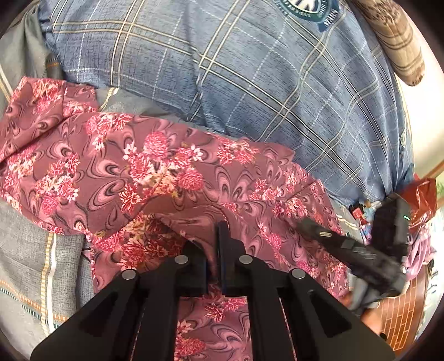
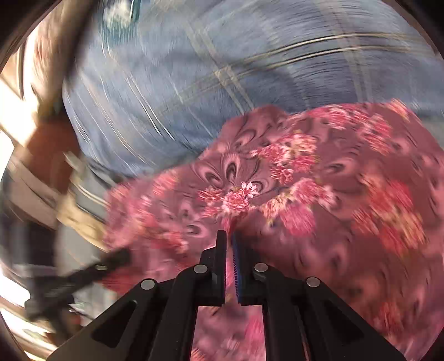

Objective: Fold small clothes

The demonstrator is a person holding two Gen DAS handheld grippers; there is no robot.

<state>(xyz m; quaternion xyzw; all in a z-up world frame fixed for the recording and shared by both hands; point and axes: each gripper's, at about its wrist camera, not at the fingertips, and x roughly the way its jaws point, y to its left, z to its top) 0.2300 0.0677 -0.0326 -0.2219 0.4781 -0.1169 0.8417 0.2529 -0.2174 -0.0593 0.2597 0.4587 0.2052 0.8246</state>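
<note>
Both my left gripper (image 1: 213, 244) and right gripper (image 2: 229, 244) pinch the floral garment (image 1: 166, 172) near its edge below the plaid shirt (image 1: 249, 83); thin bites may slip mid-fold.

Work surface and surroundings, as seen from both wrist cameras

A grey woven cover (image 1: 25, 250) with orange, white and teal border stripes lies over the work surface on the near left. A large blue plaid sheet (image 1: 249, 91) with cream and white lines fills the far half; a round teal-and-white emblem (image 1: 308, 9) sits at its far edge. A brown checked bolster (image 1: 394, 41) lies far right. A brick-pattern surface (image 1: 402, 313) shows near right. Bright daylight washes out the right edge.
</note>
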